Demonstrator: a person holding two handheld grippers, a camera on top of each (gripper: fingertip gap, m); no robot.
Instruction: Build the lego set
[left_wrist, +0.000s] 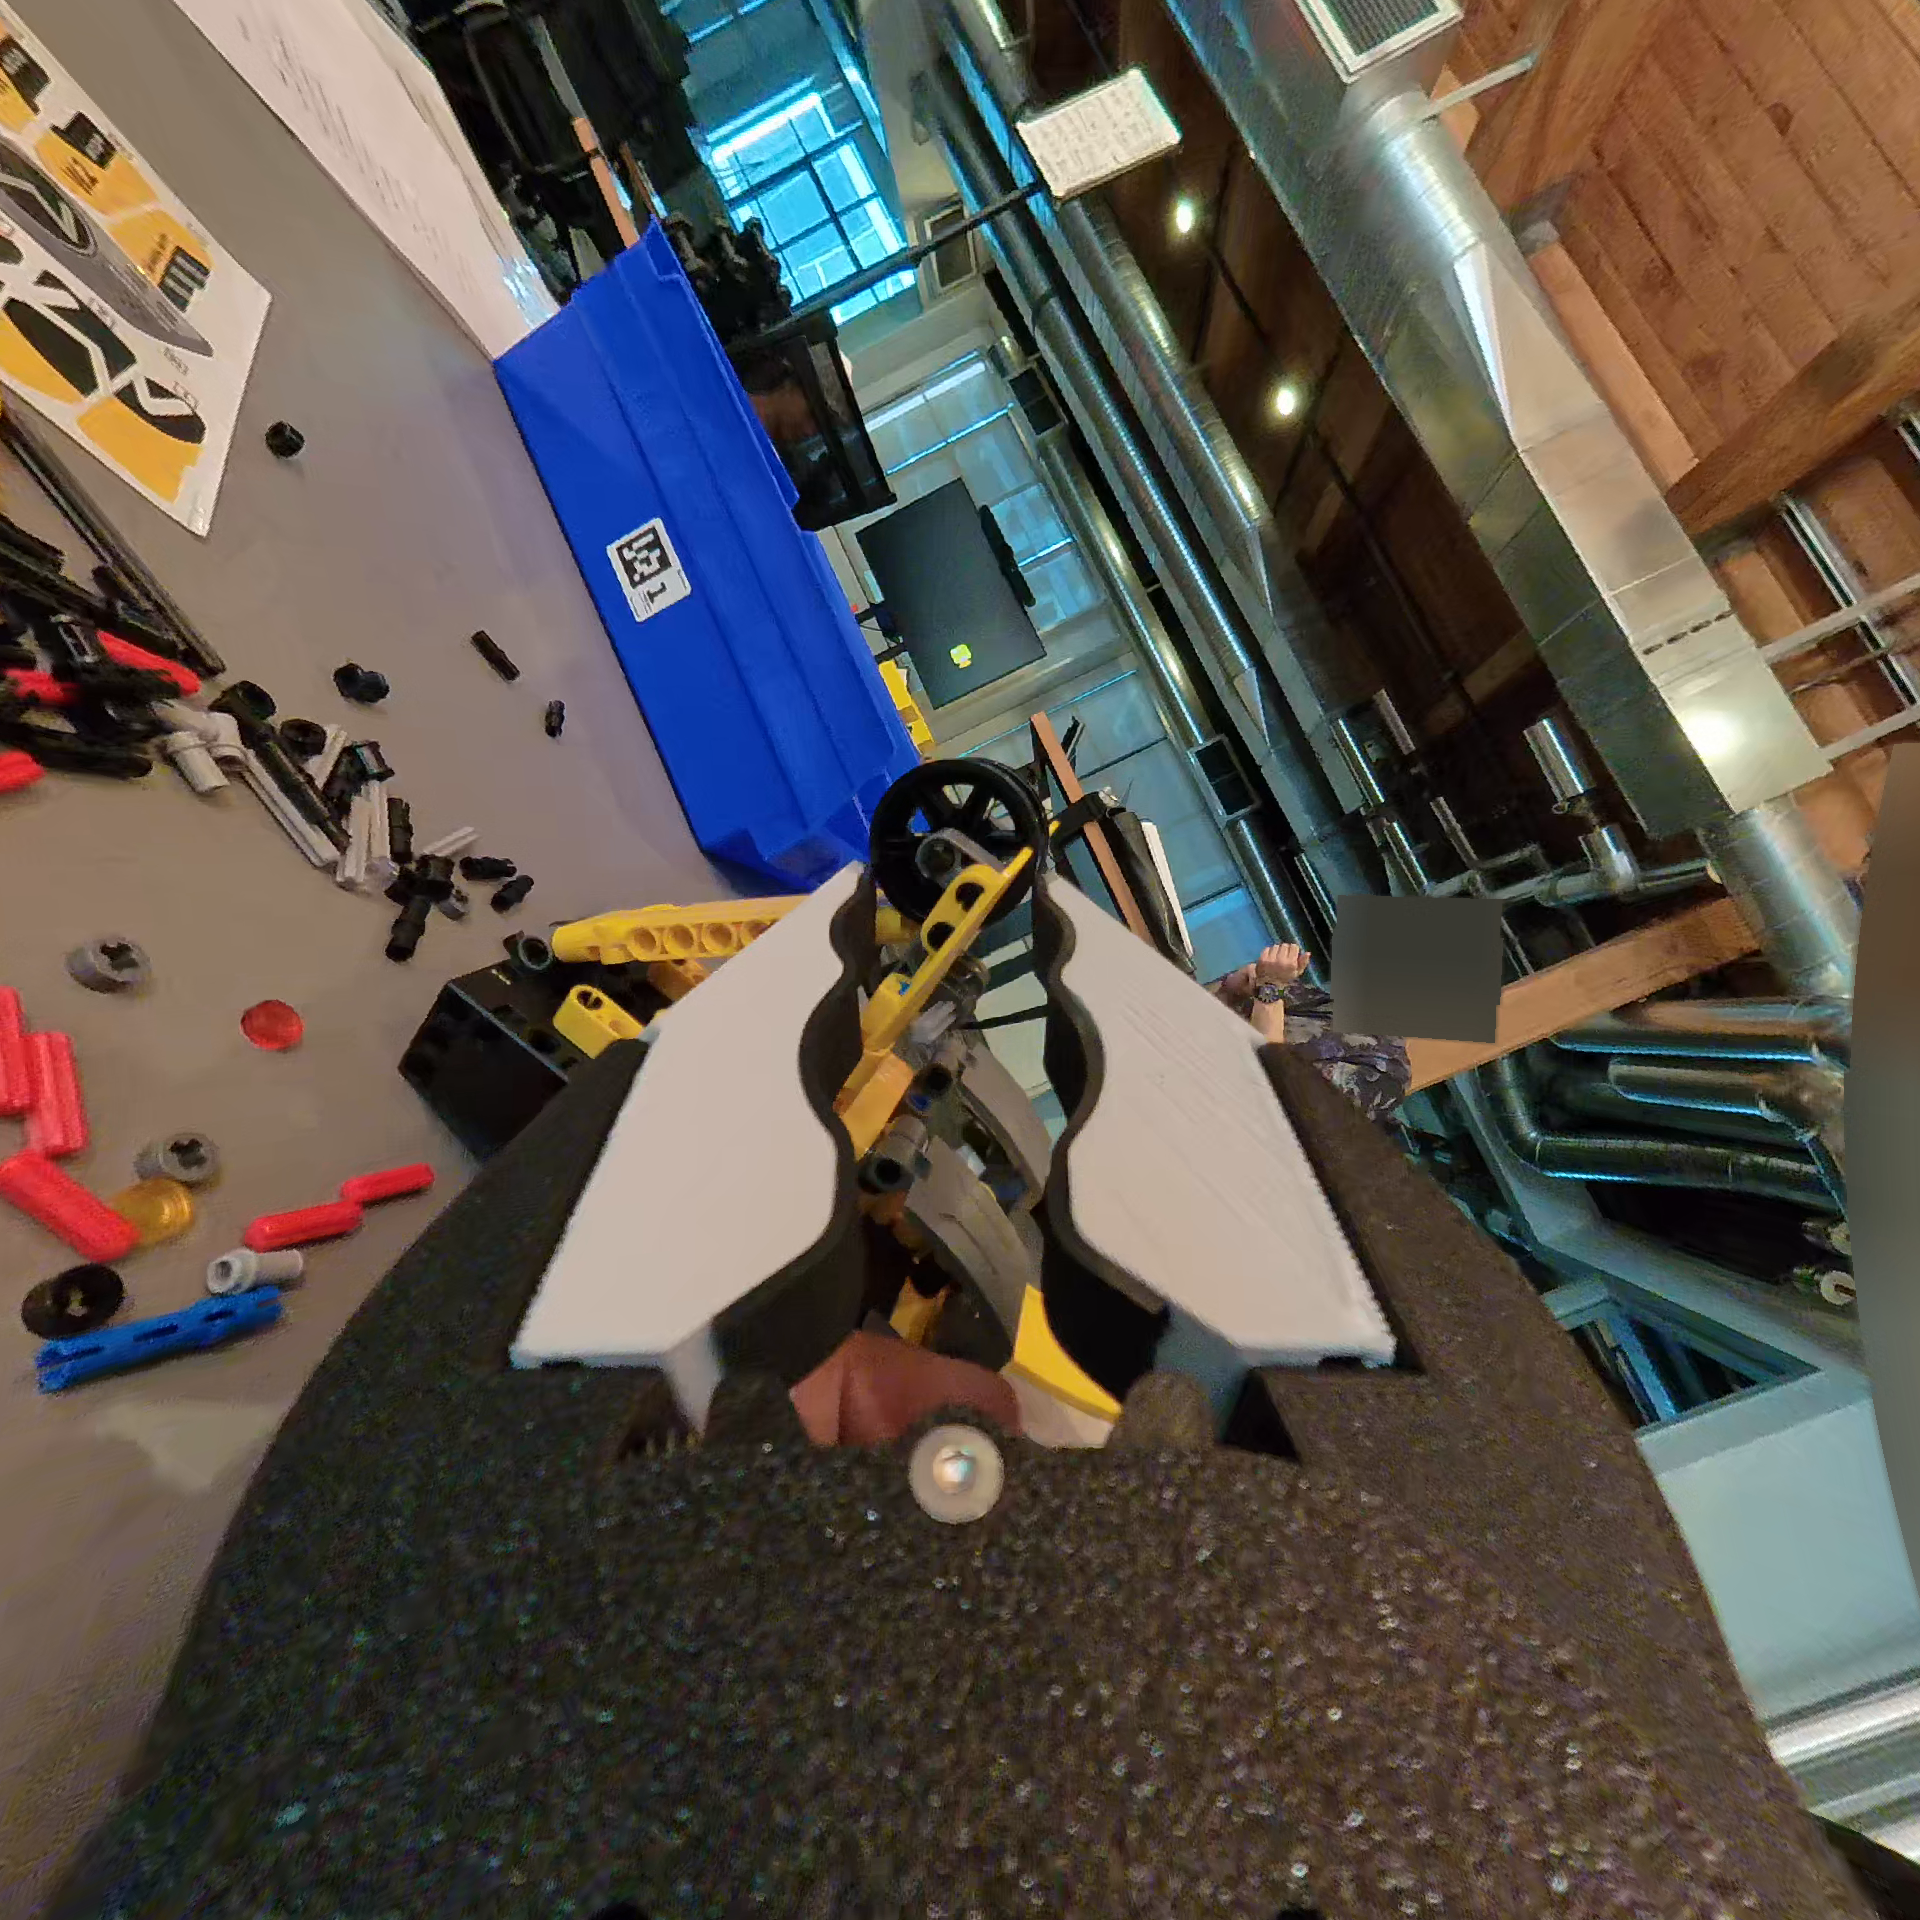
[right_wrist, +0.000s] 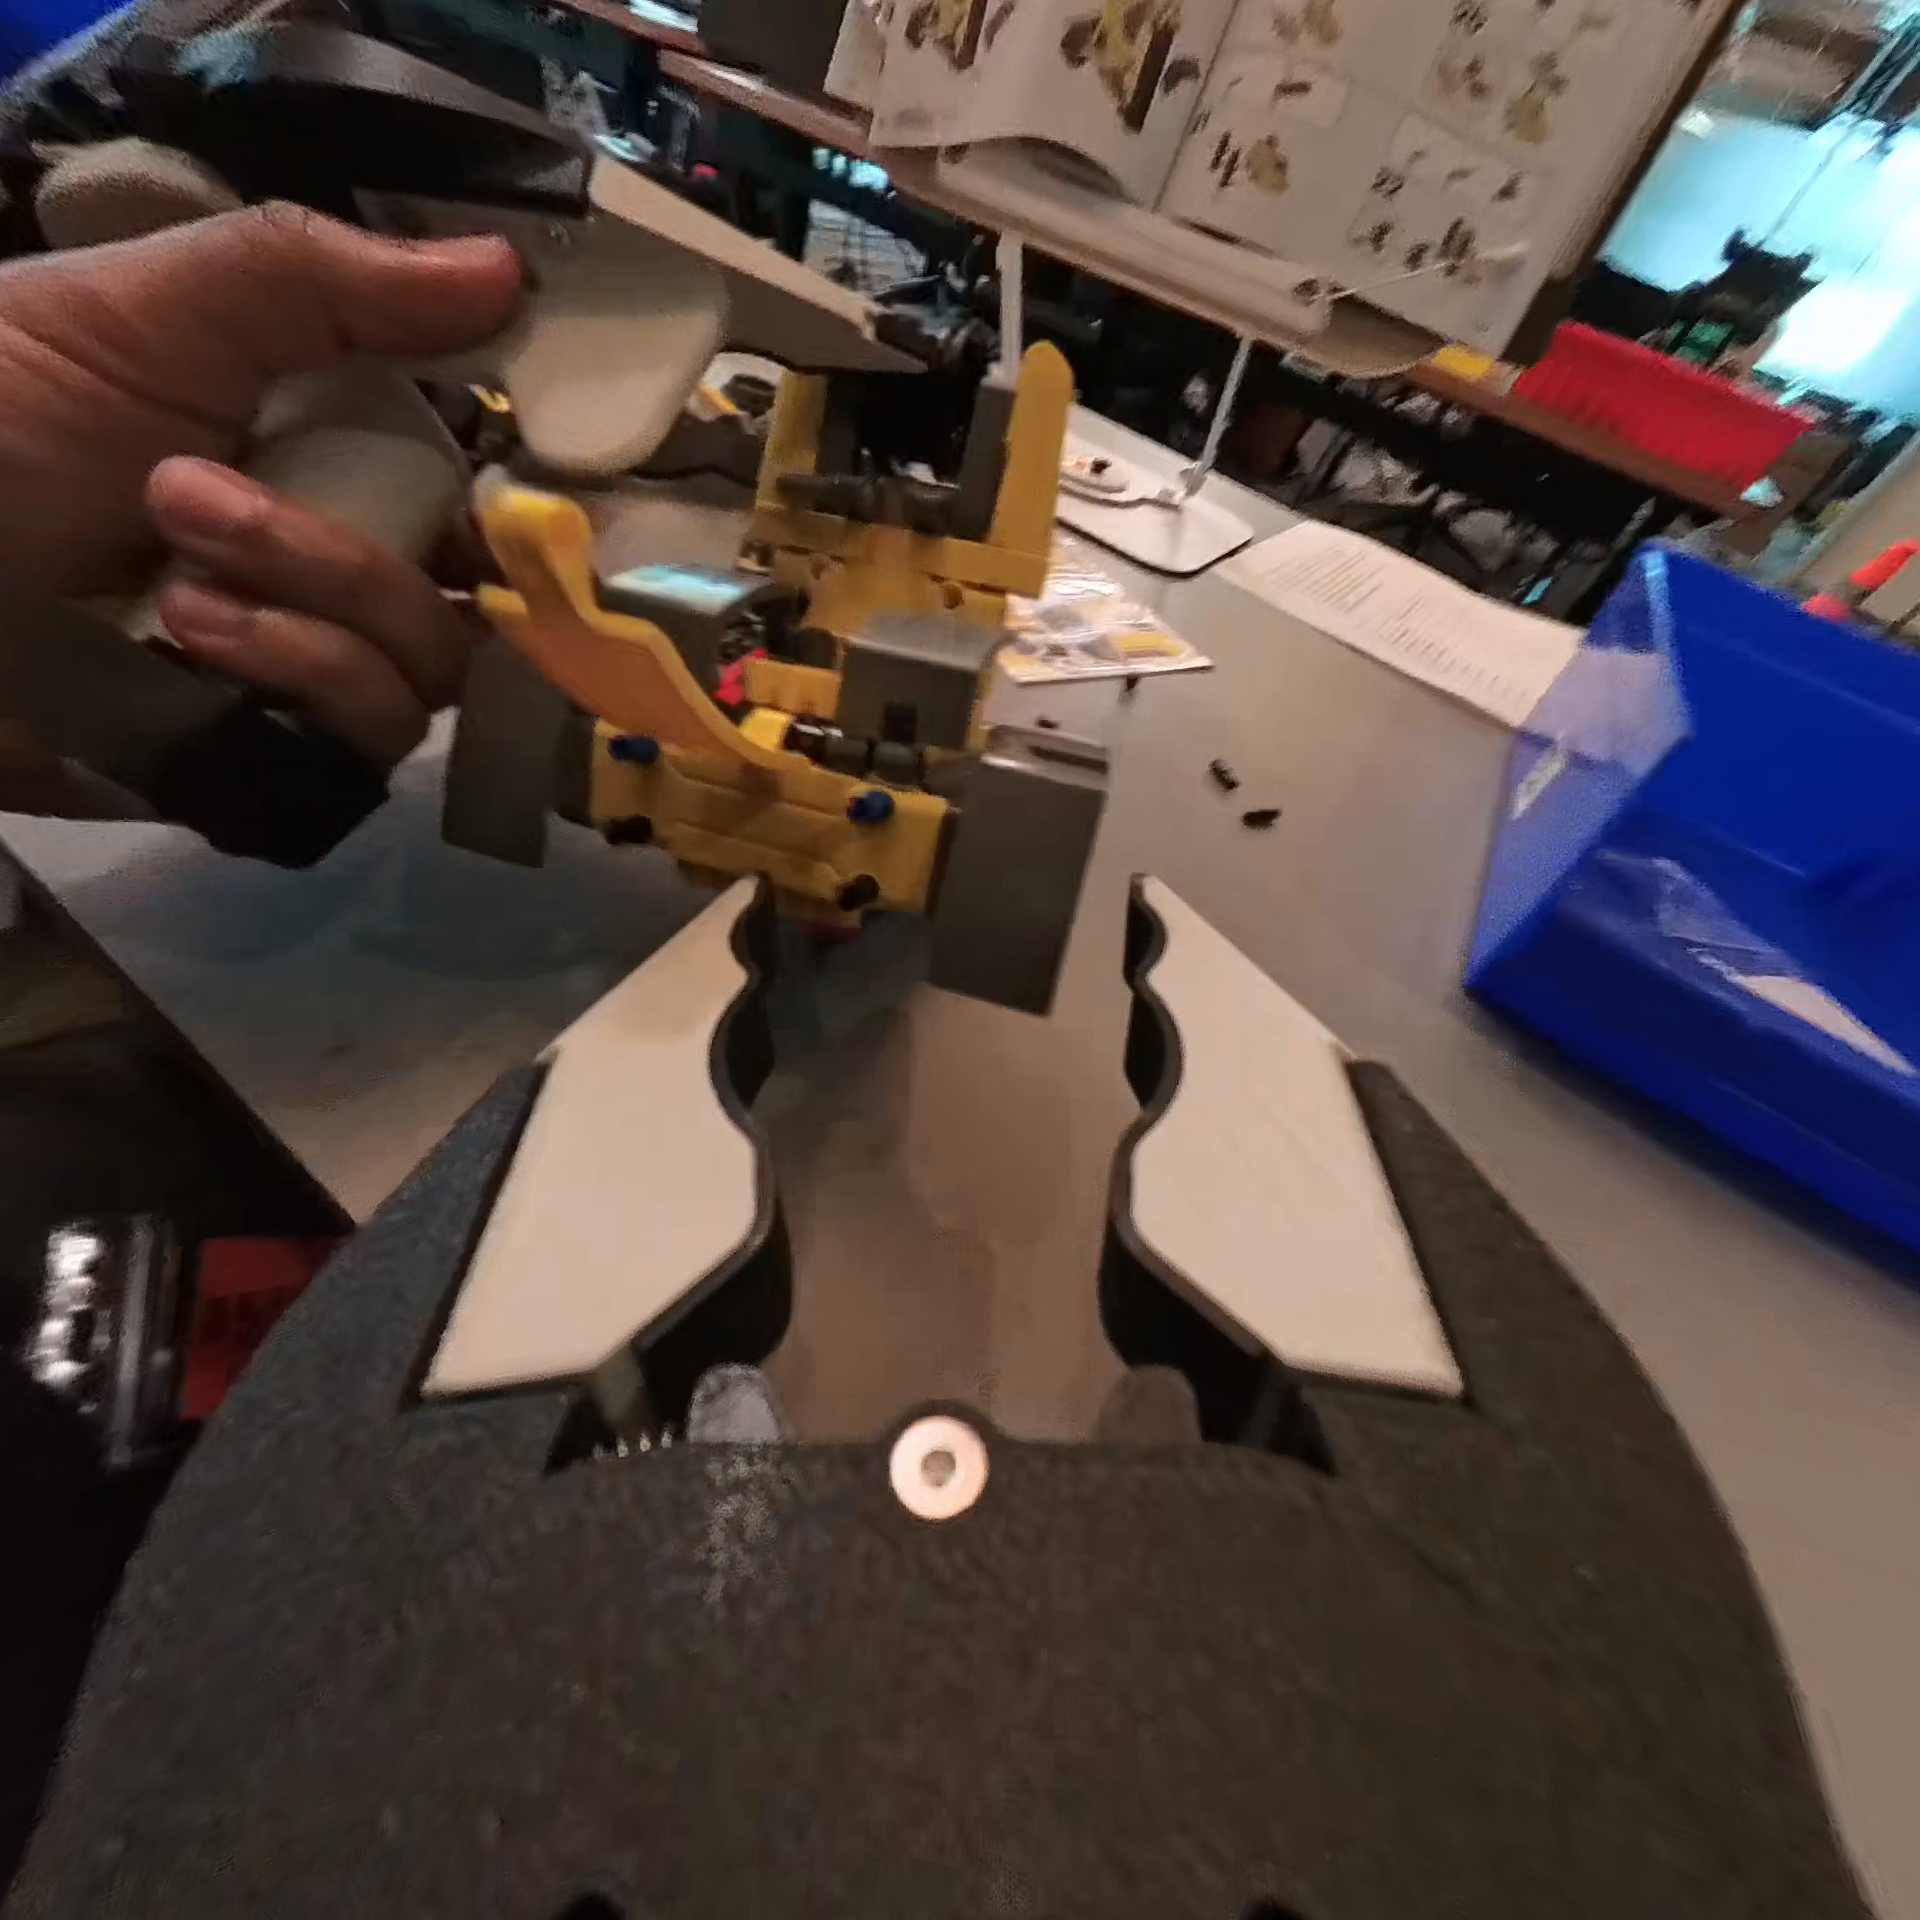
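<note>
Above the grey desk (right_wrist: 1299, 748), left gripper (left_wrist: 951, 1039) clamps the yellow brick model (right_wrist: 831, 748); right gripper (right_wrist: 940, 997) gapes wide just beneath, holding nothing.

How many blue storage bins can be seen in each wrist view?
1 in each view. In the left wrist view, a blue bin sits on the grey table beyond the loose parts. In the right wrist view, a blue bin sits at the right. Whether they are the same bin is unclear.

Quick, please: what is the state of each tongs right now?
Left tongs: closed on the yellow and grey plastic brick model with a black wheel.
Right tongs: open, holding nothing, just below that model.
</note>
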